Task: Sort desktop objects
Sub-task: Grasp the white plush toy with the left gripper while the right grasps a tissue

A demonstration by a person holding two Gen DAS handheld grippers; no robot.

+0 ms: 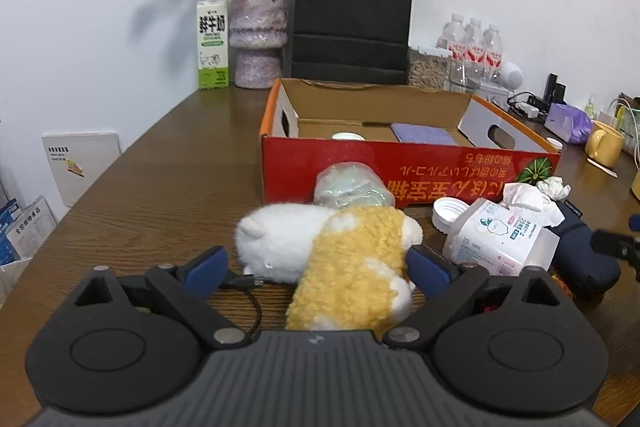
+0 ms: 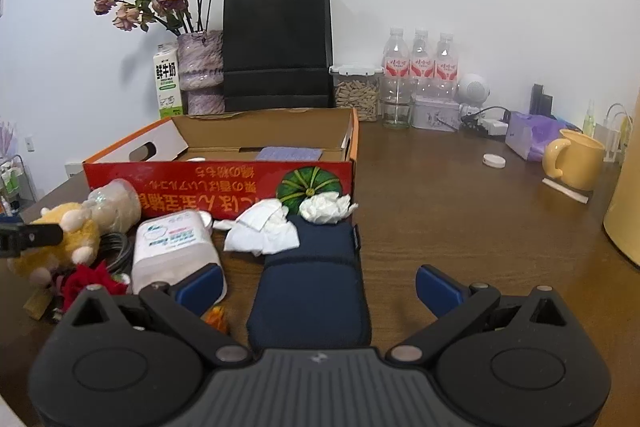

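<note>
The left tongs (image 1: pixel 320 263) stood wide apart, with the plush toy (image 1: pixel 336 259) lying on the surface (image 1: pixel 160 179) between the blue fingertips (image 1: pixel 208 263); the right-hand pad sat just beside the toy's yellow fleece, though whether it touched could not be told. A black cable (image 1: pixel 248 291) ran under the toy near the left-hand pad. Beyond the left tongs lay a clear plastic bag (image 1: pixel 352 185), and behind that the red cardboard box (image 1: pixel 400 163), open at the top with a purple cloth (image 1: pixel 424 134) inside.

The right tongs (image 2: pixel 320 287) were also spread apart, straddling the navy pouch (image 2: pixel 312 287) without pressing on it. Ahead of these tongs, crumpled white tissues (image 2: pixel 264 231) lay on the far end of the pouch, just in front of the box. To their left stood a pack of wet wipes (image 2: pixel 172 247), close beside the left-hand pad, and a red flower (image 2: pixel 88 281) lay further left. To the right of the right tongs, well apart, stood a yellow mug (image 2: pixel 576 159) and a small white lid (image 2: pixel 494 161).
</note>
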